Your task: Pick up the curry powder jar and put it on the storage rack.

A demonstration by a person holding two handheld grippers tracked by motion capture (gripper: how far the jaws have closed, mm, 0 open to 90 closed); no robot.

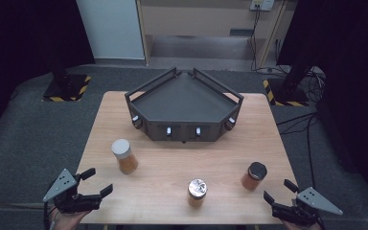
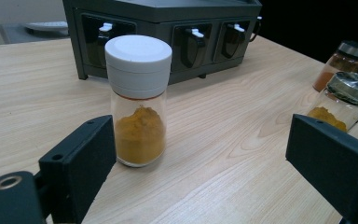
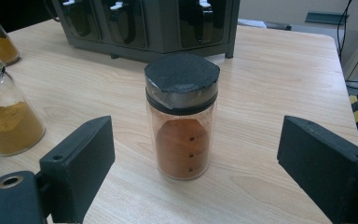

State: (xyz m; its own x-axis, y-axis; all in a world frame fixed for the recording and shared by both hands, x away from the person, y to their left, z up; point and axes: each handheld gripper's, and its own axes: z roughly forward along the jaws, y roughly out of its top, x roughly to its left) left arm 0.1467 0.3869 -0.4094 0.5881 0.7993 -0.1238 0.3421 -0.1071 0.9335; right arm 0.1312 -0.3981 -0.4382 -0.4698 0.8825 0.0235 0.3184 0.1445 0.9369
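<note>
At the table's (image 1: pixel 172 167) near left corner the left gripper (image 1: pixel 97 183) hovers with jaws apart, empty. Just beyond it stands a white-capped glass jar (image 1: pixel 124 155), about a third full of yellow-orange powder. Near centre, by the near edge, a shiny metal-lidded jar (image 1: pixel 197 192) holds similar yellow powder. Right of it a black-lidded jar (image 1: pixel 254 176) holds reddish-orange powder. The right gripper (image 1: pixel 279 190), jaws spread, sits at the near right corner. A dark angular rack (image 1: pixel 184 106) occupies the far middle; bare wood lies between.
</note>
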